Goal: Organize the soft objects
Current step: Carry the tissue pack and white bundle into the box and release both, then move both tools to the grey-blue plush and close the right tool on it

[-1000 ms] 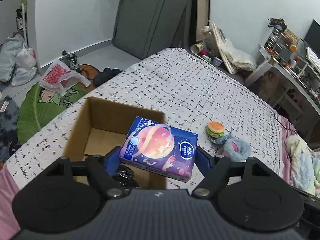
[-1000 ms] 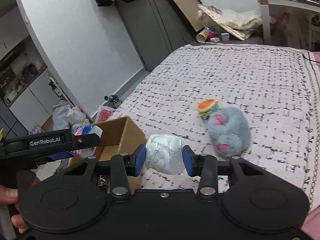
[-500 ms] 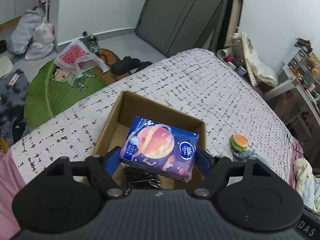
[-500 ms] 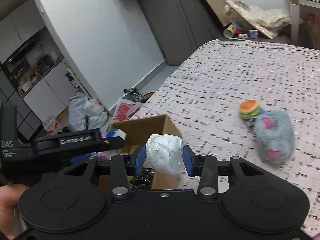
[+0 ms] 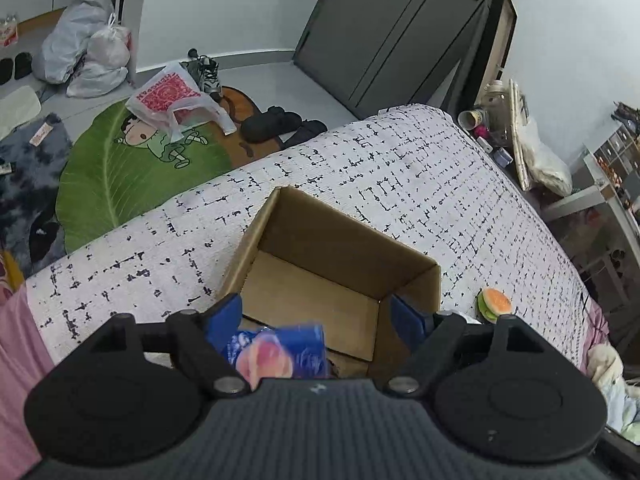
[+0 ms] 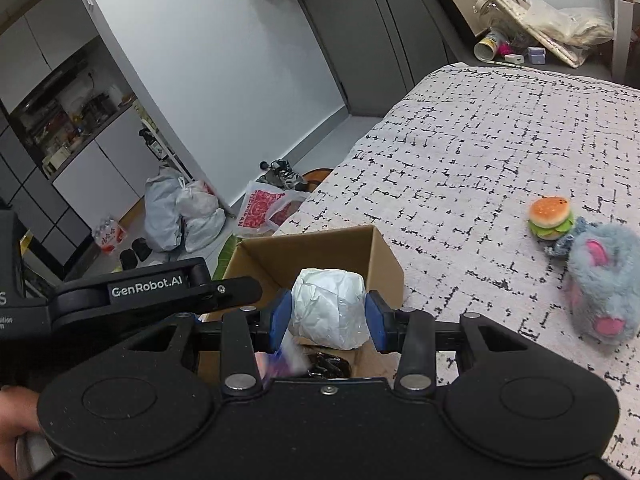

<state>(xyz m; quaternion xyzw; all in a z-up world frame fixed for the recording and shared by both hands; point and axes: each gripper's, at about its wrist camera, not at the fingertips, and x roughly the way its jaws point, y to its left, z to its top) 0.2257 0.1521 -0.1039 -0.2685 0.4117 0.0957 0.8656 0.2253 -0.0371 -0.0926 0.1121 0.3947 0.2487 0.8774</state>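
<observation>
The cardboard box (image 5: 340, 268) sits open on the patterned bedspread (image 5: 420, 184), near the bed's foot edge. Above the box's near side, the left gripper (image 5: 318, 314) has its jaws opening wide; the blue tissue pack (image 5: 276, 350) shows blurred below them, against the left pad, the right pad clear of it, over the box's interior. The right gripper (image 6: 327, 316) hovers over the same box with its jaws partly closed, pads pressing both sides of a crumpled white wad (image 6: 329, 307). Right of the box, well apart on the bedspread, lie a small burger toy (image 6: 550, 217) and, touching it, a fluffy grey-blue plush mouse (image 6: 604, 280).
</observation>
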